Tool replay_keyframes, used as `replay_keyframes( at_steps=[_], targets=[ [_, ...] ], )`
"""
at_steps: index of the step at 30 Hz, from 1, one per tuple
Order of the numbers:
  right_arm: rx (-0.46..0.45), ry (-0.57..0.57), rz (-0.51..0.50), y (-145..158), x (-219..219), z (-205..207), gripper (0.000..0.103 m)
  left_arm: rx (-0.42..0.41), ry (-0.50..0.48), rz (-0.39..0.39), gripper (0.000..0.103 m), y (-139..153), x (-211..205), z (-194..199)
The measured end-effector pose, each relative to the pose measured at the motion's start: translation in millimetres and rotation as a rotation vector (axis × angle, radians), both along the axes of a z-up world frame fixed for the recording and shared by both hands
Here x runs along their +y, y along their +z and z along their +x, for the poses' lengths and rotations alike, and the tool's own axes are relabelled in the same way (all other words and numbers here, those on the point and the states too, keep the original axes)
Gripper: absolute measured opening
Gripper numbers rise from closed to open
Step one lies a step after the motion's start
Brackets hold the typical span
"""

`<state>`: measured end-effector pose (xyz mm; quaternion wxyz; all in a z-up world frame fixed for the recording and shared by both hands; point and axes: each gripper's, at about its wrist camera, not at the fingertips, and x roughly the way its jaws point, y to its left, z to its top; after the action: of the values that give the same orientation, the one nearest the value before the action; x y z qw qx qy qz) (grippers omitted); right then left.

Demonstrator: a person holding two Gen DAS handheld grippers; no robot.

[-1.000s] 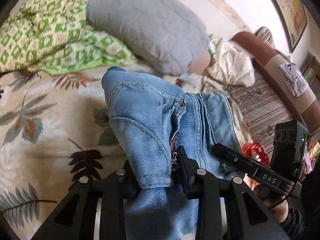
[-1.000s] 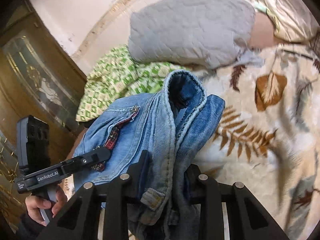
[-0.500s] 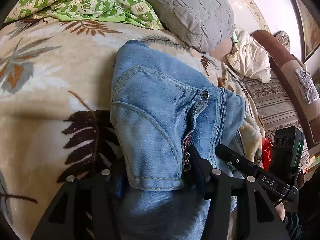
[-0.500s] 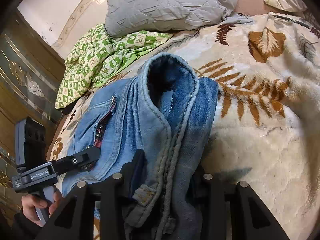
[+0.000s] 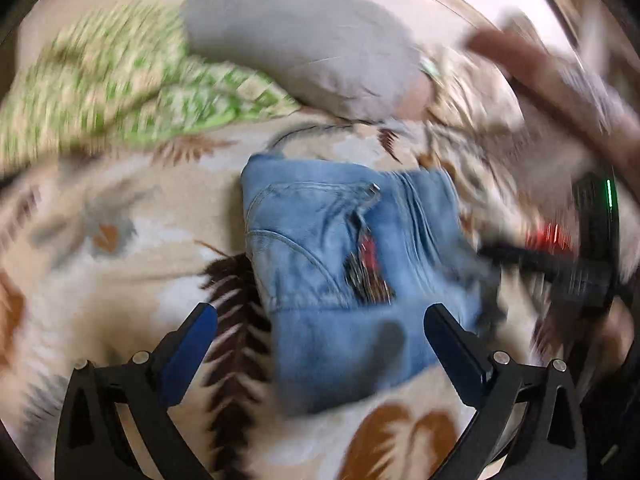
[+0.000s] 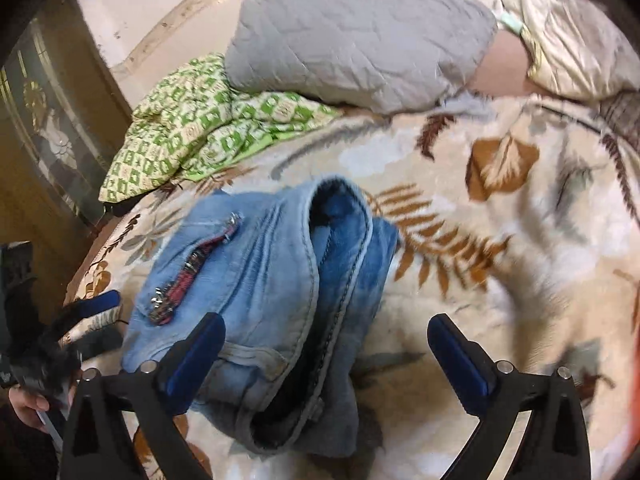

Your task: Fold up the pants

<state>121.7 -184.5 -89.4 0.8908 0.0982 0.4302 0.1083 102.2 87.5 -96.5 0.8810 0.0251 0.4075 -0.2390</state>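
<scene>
With both sets of jaws having just sprung wide, the folded pants [image 6: 264, 280] lie free on the leaf-print blanket [image 6: 520, 240]. Left gripper [image 5: 320, 316] has fingers spread either side of the denim, no contact visible; its view is motion-blurred. Right gripper [image 6: 326, 326] likewise gapes, waistband between the pads but unpinched. Grey pillow [image 6: 360, 36] and green patterned cloth [image 6: 200, 132] sit beyond.

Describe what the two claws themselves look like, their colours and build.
Both match: the left claw and right claw each have two black, angular, cut-out fingers with silver screws, tipped inside by blue pads. In the left view, the other claw's black body shows a green light.
</scene>
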Motion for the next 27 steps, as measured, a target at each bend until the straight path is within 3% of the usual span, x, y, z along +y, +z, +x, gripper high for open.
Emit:
replay_keyframes(
  at_steps=[3,6,12,14,15,16,17,18,20,21,24,27],
  targets=[
    [-0.005,0.003,0.034,16,-9,6,0.102,-0.166,-0.116,0.23,0.103,6,-12,-26],
    [0.044,0.025,0.129,25,-14,26,0.102,-0.302,-0.213,0.379,0.103,3,-25,-42],
    [0.15,0.082,0.104,21,5,79,0.099,-0.378,-0.326,0.534,0.102,-15,-45,-41],
    [0.197,0.094,0.091,10,13,92,0.086,-0.396,-0.362,0.552,0.1,-17,-52,-43],
    [0.215,0.104,0.089,5,18,96,0.075,-0.409,-0.375,0.57,0.093,-18,-57,-43],
    [0.233,0.119,0.082,-3,24,101,0.06,-0.413,-0.39,0.595,0.081,-21,-62,-42],
    [0.241,0.127,0.073,-7,28,102,0.05,-0.407,-0.406,0.606,0.075,-23,-65,-41],
    [0.248,0.138,0.067,-11,32,102,0.032,-0.397,-0.427,0.602,0.067,-24,-69,-40],
    [0.235,0.17,0.043,-16,40,99,0.018,-0.36,-0.458,0.566,0.038,-24,-75,-36],
    [0.217,0.187,0.007,-16,43,96,0.014,-0.317,-0.476,0.557,0.026,-27,-78,-34],
    [0.187,0.182,-0.013,-15,24,90,0.007,-0.323,-0.501,0.585,0.022,-32,-80,-39],
    [0.226,0.13,0.071,-27,-3,92,0.006,-0.301,-0.479,0.544,0.022,-32,-79,-38]
  ],
)
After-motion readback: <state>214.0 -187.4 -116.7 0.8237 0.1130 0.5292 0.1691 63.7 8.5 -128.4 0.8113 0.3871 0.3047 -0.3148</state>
